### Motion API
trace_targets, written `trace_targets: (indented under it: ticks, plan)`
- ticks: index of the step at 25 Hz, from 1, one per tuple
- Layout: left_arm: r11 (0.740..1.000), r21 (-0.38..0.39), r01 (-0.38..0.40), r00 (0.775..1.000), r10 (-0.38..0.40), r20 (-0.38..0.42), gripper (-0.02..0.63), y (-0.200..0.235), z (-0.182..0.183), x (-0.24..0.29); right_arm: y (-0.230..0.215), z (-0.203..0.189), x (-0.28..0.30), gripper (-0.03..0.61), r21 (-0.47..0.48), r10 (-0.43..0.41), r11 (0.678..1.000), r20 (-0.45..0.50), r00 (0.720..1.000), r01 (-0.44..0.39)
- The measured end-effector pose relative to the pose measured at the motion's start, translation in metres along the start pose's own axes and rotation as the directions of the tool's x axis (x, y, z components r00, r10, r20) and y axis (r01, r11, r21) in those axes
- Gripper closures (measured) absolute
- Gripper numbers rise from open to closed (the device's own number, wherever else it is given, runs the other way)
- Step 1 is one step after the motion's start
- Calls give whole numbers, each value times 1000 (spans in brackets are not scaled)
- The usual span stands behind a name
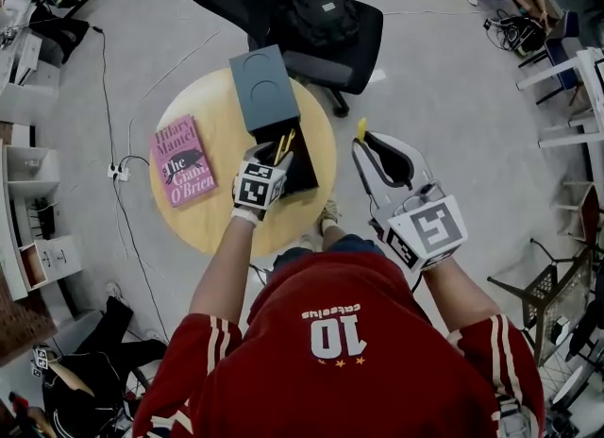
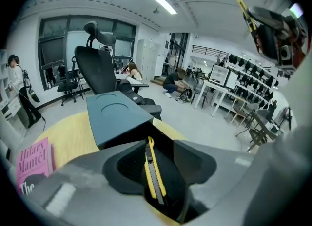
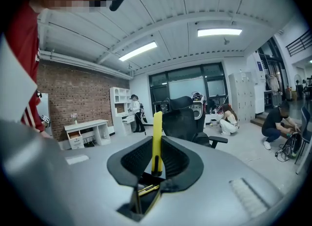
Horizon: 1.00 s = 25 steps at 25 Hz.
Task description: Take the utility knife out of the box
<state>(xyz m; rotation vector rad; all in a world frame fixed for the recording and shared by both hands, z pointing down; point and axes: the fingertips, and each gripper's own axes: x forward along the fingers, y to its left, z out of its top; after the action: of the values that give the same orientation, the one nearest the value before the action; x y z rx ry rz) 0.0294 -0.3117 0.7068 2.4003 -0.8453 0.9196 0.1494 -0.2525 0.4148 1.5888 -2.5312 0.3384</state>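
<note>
Leaning utility knife [image 2: 155, 176]: we are watching it standing slanted in the black open part of the box [image 1: 264, 87], yellow edge showing. It is not out yet.
Left gripper [image 2: 161, 147]: we are holding it tipped down over that opening. The jaws are standing apart with the knife showing between them, and the pads are not pressing on it.
Box position: it is sitting at the far side of the table [image 1: 203, 214], teal top towards the office chair [image 1: 321, 21], black opening facing us.
Right gripper [image 3: 157, 140]: we are holding it off to the side, past the table edge. Its jaws are clamping a second knife [image 3: 157, 122], which is standing upright between the pads.
Table top: it is also carrying a pink book [image 1: 182, 160], lying well apart from the box.
Risk at the grab: the knife is looking thin and loosely propped, we are judging. Jaws closing off-centre could be knocking it flat into the box, where the pads are not reaching it cleanly.
Risk to the box: it is sitting free on the table, so a jaw catching its rim could be shoving or lifting it along with the knife.
Risk on the right: the second knife is being pinched on a narrow edge. It could be swinging or slipping while we are minding the left side.
</note>
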Motion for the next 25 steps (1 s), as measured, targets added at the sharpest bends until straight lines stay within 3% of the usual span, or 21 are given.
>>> trace_targets:
  ticks: [8, 14, 25]
  plan:
    - [1000, 8, -12, 981, 13, -194, 434, 13, -35, 35, -24, -1, 27, 528, 21, 14, 1000, -12, 1000, -14]
    - [999, 14, -35, 959, 37, -282, 434, 17, -51, 53, -37, -5, 40, 528, 48, 10, 999, -9, 1000, -10]
    - [995, 70, -68, 874, 93, -476, 444, 21, -70, 61, -46, -13, 43, 528, 71, -5, 997, -18, 1000, 6]
